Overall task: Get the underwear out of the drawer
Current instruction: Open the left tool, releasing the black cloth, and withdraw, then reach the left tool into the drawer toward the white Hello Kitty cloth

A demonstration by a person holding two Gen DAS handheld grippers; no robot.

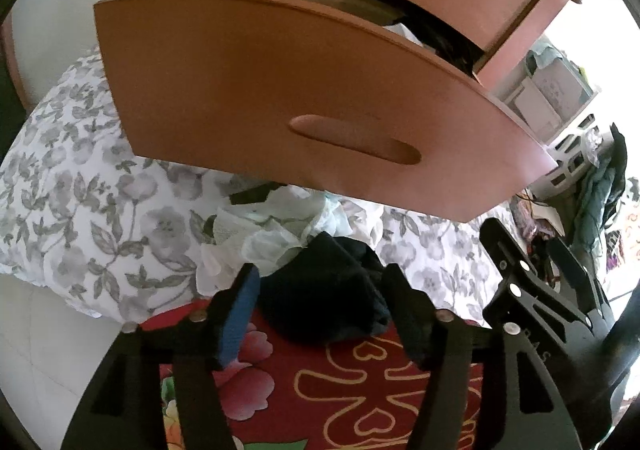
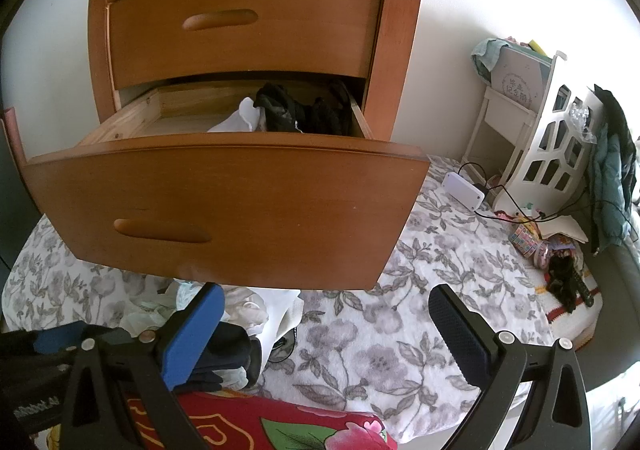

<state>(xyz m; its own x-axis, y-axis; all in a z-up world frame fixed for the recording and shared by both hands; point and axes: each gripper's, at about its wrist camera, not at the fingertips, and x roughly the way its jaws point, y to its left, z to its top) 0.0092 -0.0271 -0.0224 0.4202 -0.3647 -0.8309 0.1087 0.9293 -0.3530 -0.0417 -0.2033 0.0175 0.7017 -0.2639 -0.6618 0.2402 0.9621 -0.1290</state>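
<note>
My left gripper (image 1: 320,310) stands low centre, fingers spread; my right gripper (image 2: 328,334) likewise gapes wide

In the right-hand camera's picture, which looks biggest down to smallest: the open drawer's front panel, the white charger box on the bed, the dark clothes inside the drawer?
1. Open drawer's front panel, by far, though it is nearest the camera.
2. Dark clothes in the drawer.
3. White charger box, which looks somewhat smaller.

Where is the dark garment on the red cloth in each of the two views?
Left wrist: dark garment at lower centre, between the open left gripper fingers.
Right wrist: dark garment at lower left, behind the blue pad.
Shared landmark: open drawer above it.
</note>
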